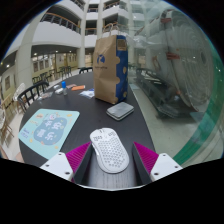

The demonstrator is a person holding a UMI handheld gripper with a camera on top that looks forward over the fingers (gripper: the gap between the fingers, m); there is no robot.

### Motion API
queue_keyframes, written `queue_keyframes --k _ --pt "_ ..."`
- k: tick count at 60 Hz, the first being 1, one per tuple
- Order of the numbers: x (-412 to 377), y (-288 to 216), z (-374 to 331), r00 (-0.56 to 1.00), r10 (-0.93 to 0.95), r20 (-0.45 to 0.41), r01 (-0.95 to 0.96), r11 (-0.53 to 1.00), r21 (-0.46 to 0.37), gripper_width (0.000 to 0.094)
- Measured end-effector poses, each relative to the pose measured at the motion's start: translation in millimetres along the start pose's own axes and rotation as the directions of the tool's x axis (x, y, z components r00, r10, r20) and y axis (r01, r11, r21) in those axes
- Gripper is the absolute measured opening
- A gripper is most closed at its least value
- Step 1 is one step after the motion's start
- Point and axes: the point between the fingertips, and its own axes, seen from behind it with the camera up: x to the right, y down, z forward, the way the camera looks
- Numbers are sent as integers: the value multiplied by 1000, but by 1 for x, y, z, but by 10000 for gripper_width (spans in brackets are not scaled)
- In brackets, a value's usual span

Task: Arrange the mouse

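A white mouse [110, 150] with a honeycomb-perforated shell lies on the dark round table [85, 125], between my fingers. My gripper [112, 157] is open. The left pink pad [79, 156] is at the mouse's side, and the right pad [146, 156] stands a small gap away from it. A light blue patterned mouse mat [48, 128] lies on the table to the left, ahead of the left finger.
A small grey flat device [120, 110] lies just beyond the mouse. A brown paper bag with a blue box [110, 65] stands at the table's far side. Small items [66, 88] and a white sheet [88, 94] lie at the far left. Chairs stand around.
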Motion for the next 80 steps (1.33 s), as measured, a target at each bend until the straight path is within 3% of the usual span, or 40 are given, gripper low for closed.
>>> queue_keyframes --k 1,3,4,5,14,19,24,32,36,48,52,57,61,64,66,68,80 --pt "0 -3 2 1000 6 2 -6 1000 2 811" --pt "2 -3 5 1000 12 -8 -12 1000 -6 636" --pt "8 -5 6 999 10 -31 -10 1000 -3 611" --pt "12 -2 7 999 12 -51 -13 1000 -16 524" --pt "16 -1 -5 989 19 -143 -19 1000 -5 361" --pt "9 -26 -32 979 78 -189 -69 996 53 344" --pt "-25 -83 -63 974 95 -205 -59 983 173 344" --pt "-136 -144 -76 989 85 -123 -51 965 258 345" --pt "-189 -137 -56 992 76 -105 -50 971 232 343" --pt "-268 -48 23 996 67 -57 -68 998 -19 342" --pt "-269 -26 31 996 40 -81 -46 996 -71 370" --pt "-265 -27 30 994 -42 -100 36 997 -65 466" --pt "-270 -22 22 997 -57 -53 52 995 -88 555" --pt "-281 -22 10 999 -50 17 51 995 -86 716" --pt "-286 -23 -2 997 -55 59 59 996 -69 872" --pt "-286 -21 -17 994 -65 87 71 996 -62 828" --pt "-236 -1 -105 996 -45 81 46 999 -8 849"
